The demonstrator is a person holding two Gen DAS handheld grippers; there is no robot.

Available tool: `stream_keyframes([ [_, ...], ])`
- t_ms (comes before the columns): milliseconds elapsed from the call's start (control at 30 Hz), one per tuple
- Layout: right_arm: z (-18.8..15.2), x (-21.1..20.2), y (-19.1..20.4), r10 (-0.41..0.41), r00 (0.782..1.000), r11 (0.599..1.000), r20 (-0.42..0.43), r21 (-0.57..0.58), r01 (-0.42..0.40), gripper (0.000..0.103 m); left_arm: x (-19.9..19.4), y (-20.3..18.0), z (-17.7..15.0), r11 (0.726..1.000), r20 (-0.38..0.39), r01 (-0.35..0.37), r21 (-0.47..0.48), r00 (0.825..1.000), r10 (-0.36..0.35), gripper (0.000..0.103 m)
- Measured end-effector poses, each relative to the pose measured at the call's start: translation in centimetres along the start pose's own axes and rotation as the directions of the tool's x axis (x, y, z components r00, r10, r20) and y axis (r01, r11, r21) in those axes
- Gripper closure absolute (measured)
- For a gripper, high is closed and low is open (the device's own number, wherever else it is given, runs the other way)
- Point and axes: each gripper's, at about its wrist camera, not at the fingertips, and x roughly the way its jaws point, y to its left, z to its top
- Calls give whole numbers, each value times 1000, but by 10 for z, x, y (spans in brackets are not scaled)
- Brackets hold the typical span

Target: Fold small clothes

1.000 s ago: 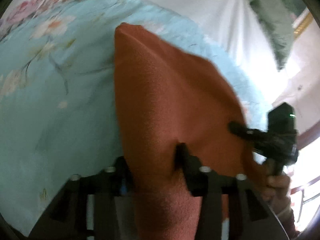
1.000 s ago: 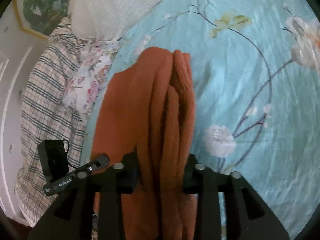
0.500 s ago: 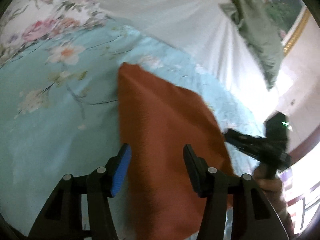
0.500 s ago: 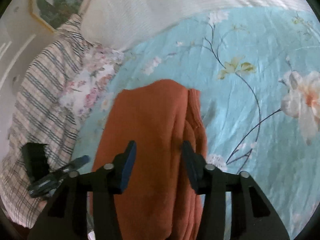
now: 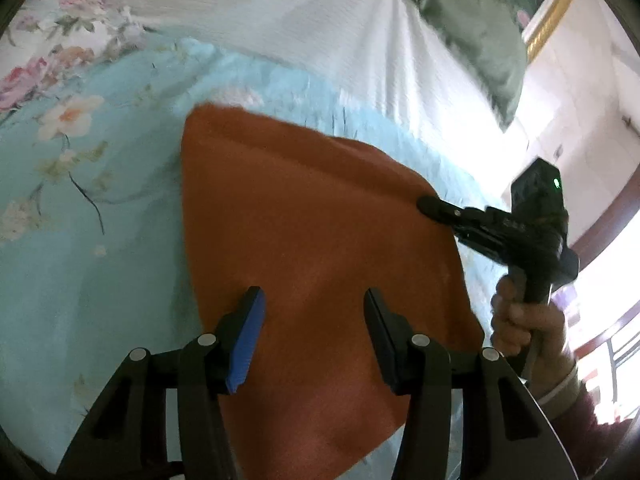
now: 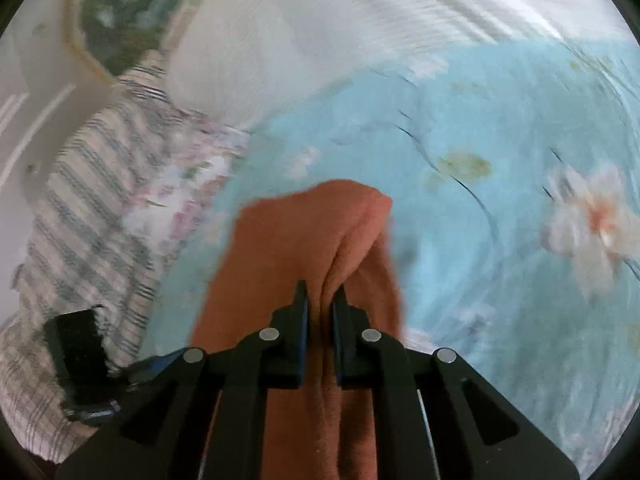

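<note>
Lighting: daylight, soft, fairly bright. In the left wrist view, glare entered from the window (image 5: 608,344) at the right edge and washed out the wall (image 5: 568,92) and the white sheet (image 5: 404,80) near it. Shadows: faint; dark only under the black fingers (image 5: 376,340).
Blur: the right wrist view was smeared by motion throughout; the flower print (image 6: 588,224), striped cloth (image 6: 84,208) and picture (image 6: 120,24) were soft. The orange cloth (image 5: 312,240) was slightly sharper in the left view.
Distortion: strong fisheye bulge, black vignette in every corner.
</note>
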Motion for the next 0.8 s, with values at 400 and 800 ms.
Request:
stream_keyframes([
  [400,7,-20,19,-32,997,999,76,19,31,85,6,7,14,998,8,-63,-1,998,63,60],
  [800,26,62,6,-53,999,998,-2,21,53,92,81,61,88,971,-42,-228,-67,973,225,77],
])
